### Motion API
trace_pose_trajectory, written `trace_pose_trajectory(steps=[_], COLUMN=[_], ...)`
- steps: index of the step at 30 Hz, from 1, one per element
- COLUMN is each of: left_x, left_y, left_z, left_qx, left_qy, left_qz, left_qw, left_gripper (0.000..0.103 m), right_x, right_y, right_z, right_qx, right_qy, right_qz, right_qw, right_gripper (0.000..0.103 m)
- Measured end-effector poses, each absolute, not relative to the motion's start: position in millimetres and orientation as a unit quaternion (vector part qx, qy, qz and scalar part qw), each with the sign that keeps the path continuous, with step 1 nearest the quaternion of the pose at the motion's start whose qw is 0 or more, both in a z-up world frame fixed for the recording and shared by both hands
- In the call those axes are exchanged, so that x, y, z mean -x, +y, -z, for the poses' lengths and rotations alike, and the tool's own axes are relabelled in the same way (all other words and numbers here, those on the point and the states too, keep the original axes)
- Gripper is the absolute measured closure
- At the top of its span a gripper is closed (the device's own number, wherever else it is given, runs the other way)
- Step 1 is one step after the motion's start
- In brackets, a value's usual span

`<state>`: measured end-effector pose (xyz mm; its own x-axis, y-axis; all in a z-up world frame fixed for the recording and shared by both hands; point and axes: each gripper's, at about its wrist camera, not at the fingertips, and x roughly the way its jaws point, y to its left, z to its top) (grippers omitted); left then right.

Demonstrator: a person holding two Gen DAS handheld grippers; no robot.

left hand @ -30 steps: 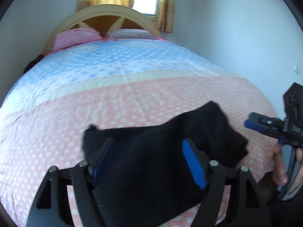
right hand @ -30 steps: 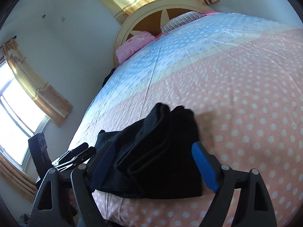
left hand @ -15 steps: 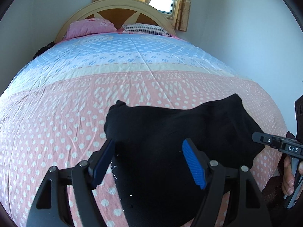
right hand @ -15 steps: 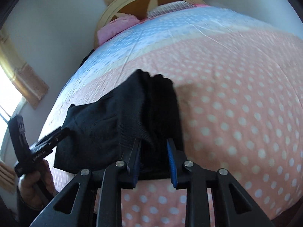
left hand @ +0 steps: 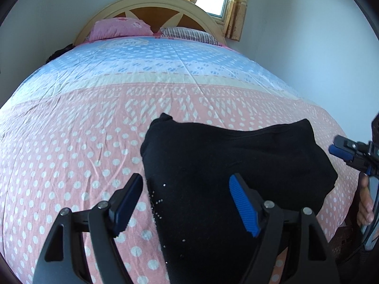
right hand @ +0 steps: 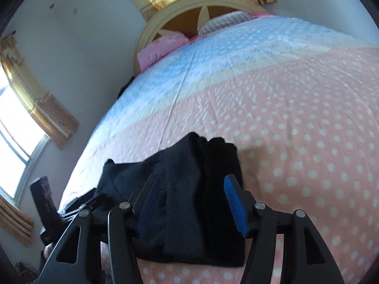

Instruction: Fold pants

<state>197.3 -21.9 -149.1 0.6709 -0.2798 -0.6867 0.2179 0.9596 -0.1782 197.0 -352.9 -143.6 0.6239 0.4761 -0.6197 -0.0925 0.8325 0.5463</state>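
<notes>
Here the black knit pants (left hand: 236, 165) lie already bundled into a thick folded stack near the foot edge of the pink, white-dotted bedspread (left hand: 71, 153), so the step in hand looks like squaring the bundle off. On the left, the left gripper (left hand: 187, 194) hovers with its blue pads spread wide, straddling the near left edge of the cloth and pressing on nothing. To the right, the right gripper (right hand: 189, 201) has just been opening; the stacked folds sit between its parted pads, and I judge them free of the cloth. To do this well, each tool should pinch all the layers at an edge, not just the top one, and tug evenly so the stack stays aligned.
</notes>
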Motion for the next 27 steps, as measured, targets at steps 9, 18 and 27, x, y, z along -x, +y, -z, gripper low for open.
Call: trace_pose_trajectory(steps=[9, 18, 27], left_x=[-199, -199, -199], left_y=[-15, -20, -21], left_z=[154, 158, 155], left_qx=[0.044, 0.036, 0.026], left_qy=[0.383, 0.389, 0.393], left_qz=[0.129, 0.128, 0.129], left_qw=[0.914, 0.912, 0.91], left_gripper=[0.017, 0.017, 0.017], right_x=[-197, -203, -187], right_y=[-341, -341, -347], right_z=[150, 161, 131], right_qx=[-0.211, -0.216, -0.231], right_qy=[0.391, 0.41, 0.36], right_qz=[-0.174, -0.186, -0.205], right_qw=[0.879, 0.866, 0.88], right_gripper=[0.067, 0.074, 0.086])
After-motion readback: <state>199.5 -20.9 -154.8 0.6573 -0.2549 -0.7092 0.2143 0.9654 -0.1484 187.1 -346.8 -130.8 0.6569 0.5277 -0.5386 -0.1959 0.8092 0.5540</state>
